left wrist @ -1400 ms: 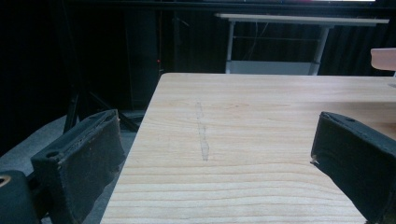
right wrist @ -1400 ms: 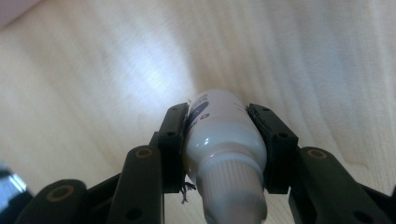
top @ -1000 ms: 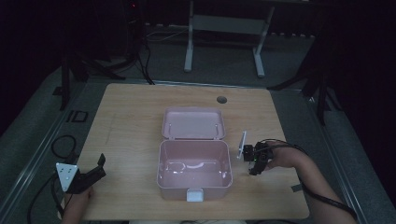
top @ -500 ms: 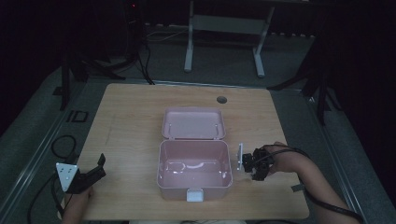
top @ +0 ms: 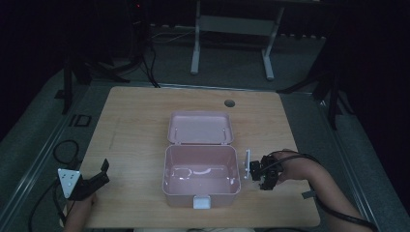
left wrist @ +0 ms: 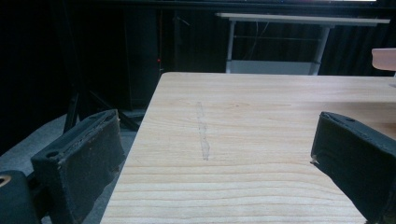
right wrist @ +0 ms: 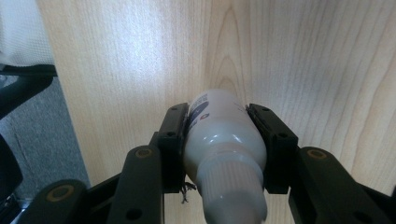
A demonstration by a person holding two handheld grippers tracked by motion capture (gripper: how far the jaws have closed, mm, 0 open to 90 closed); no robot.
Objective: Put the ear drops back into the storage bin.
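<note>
The right gripper (right wrist: 224, 140) clamped a small white bottle (right wrist: 223, 140) at its body, just beside the open pink box (top: 201, 170). It looked light, stiff and smooth, maybe slippery. The left gripper (left wrist: 224, 163) was spread, empty.

Glossy plastic bottle (right wrist: 223, 140), matt wood table (right wrist: 303, 60)

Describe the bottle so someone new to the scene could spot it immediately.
Start at the open pink box in the middle of the wooden table. Just off its right wall, the right gripper holds a small white bottle between its jaws. It is the only white, slim item beside the box.
</note>
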